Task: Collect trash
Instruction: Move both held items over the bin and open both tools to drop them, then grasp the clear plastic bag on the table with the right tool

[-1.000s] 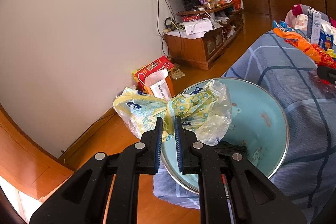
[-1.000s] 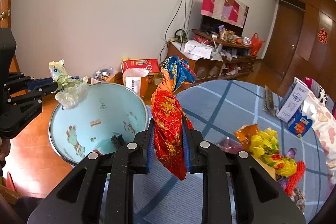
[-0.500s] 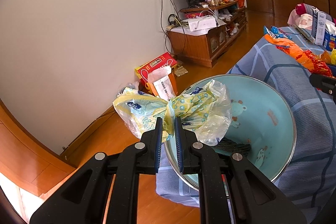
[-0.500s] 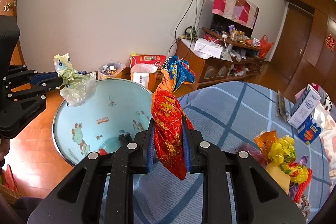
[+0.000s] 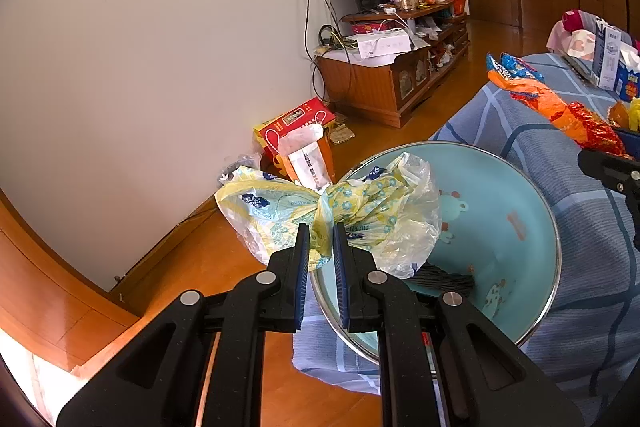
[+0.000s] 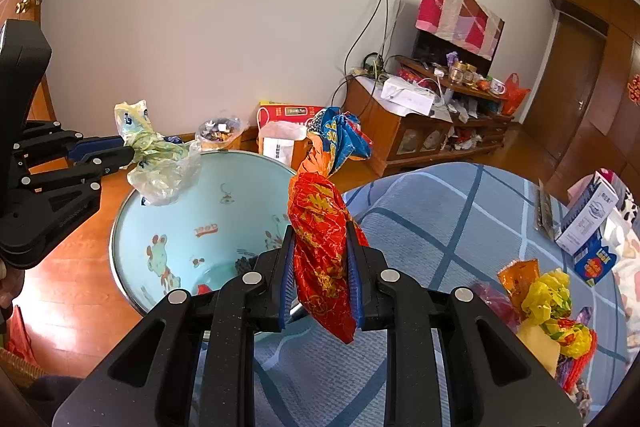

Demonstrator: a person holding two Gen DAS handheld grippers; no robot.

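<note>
Trash is gripped by both tools: a yellow plastic bag (image 5: 320, 215) by the left tool (image 5: 321, 247) over the basin's (image 5: 520, 187) rim, a red wrapper (image 6: 324, 251) by the right tool (image 6: 320, 259) beside it.

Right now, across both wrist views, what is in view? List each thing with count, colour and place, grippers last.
Basin: one, light blue with cartoon prints, at the table edge.
Plastic bag: one, yellow and clear, over the basin rim.
Wrapper: one, red, orange and blue, over the table beside the basin.
Tablecloth: one, blue checked, on the table.
Trash pile: one, yellow, orange and red, on the table's right.
Cartons: two, white and blue, far right.
Cabinet: one, brown, by the wall.
Left gripper: black, shut on plastic bag.
Right gripper: black, shut on wrapper.
</note>
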